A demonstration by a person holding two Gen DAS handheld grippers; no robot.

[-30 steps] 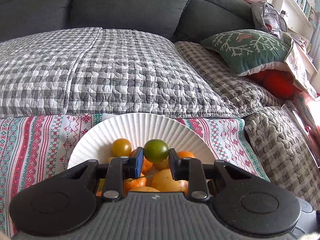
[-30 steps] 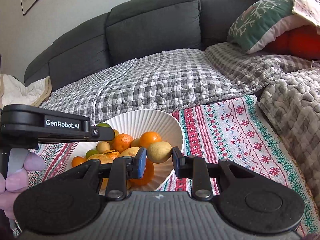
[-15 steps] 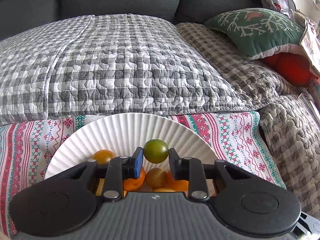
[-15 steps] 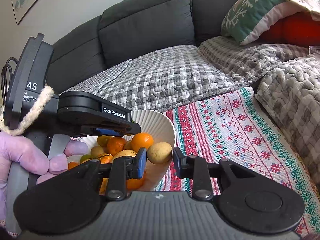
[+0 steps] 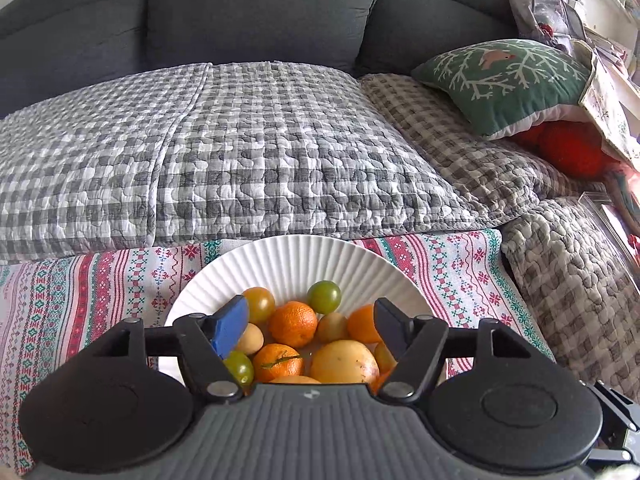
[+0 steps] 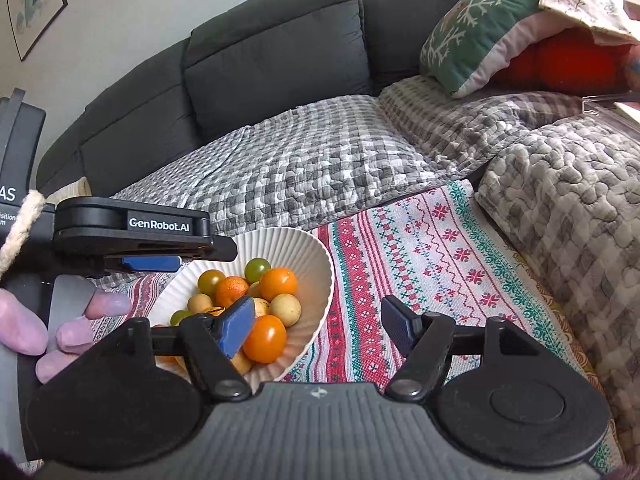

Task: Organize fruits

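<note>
Over the ribbed white bowl, both grippers' fingers have just opened, empty; release step done, next fetch more fruit.

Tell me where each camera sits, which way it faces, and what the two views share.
Left wrist: on the left gripper, looking down over its open fingers into the white plate of fruit.
Right wrist: on the right gripper, open beside the plate, facing the sofa; a gloved hand holds the left gripper.
Shared: plate, fruit, sofa.
</note>
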